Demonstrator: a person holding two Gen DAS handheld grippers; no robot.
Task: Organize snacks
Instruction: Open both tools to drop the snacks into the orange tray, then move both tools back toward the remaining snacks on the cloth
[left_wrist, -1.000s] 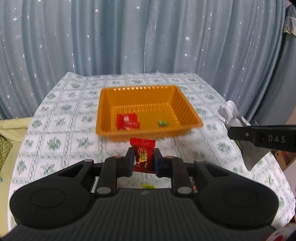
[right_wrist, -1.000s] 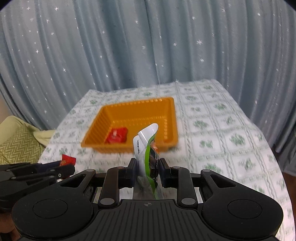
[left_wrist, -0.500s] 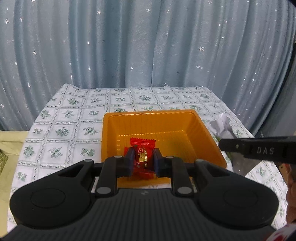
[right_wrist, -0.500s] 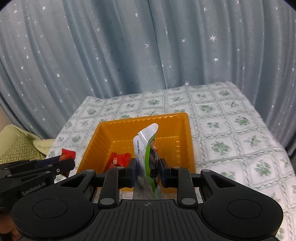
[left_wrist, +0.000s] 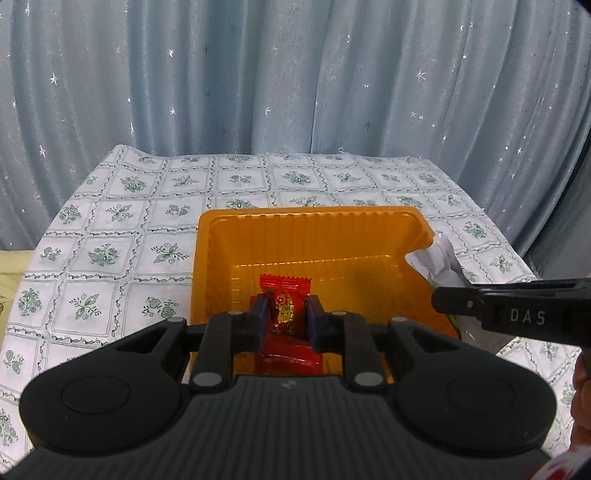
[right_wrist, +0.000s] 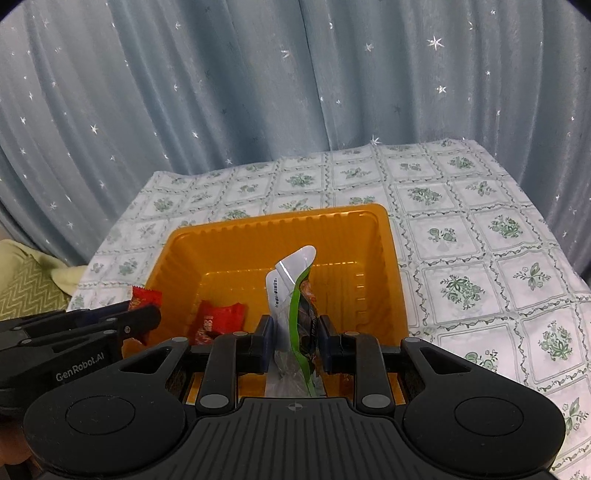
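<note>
Now holding both snacks over the tray: left gripper pinching red candy, right gripper pinching green pouch. Best to let go low, inside the tray.

Both wrist cameras look steeply down, close over the orange tray.
</note>
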